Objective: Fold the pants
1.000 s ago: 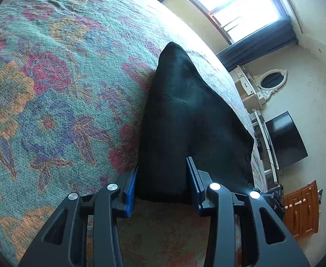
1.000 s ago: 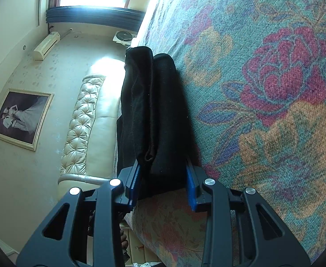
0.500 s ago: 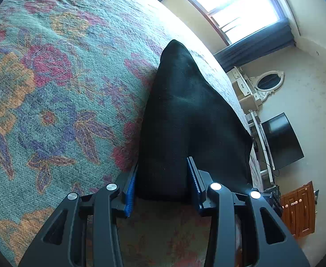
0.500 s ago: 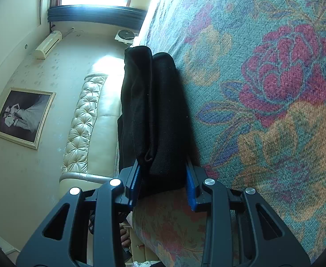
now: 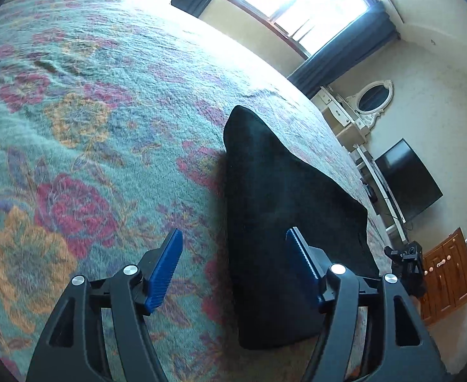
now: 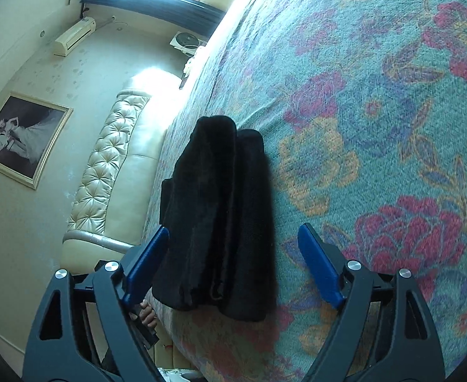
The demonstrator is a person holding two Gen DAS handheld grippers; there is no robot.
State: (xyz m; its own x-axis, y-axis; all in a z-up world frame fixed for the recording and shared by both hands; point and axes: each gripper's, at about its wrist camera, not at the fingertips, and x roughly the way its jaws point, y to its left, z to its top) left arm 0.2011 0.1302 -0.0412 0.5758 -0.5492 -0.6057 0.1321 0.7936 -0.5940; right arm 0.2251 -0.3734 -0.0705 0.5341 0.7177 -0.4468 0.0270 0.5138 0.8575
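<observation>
Left wrist view: the left gripper (image 5: 235,253) is sitting wide open around the near end of the black pants (image 5: 284,210), which are lying folded on the flowery blanket (image 5: 74,127). The right gripper (image 6: 233,243) is gaping too, pants (image 6: 220,222) between its blue pads (image 6: 318,262).

Folded pants (image 5: 281,210) lie on bed (image 5: 74,102), apparently near its edge.

left tongs (image 5: 233,265) | right tongs (image 6: 233,254) | black frames, ribbed blue pads, silver screws

Matt black fleecy pants (image 6: 220,219)
</observation>
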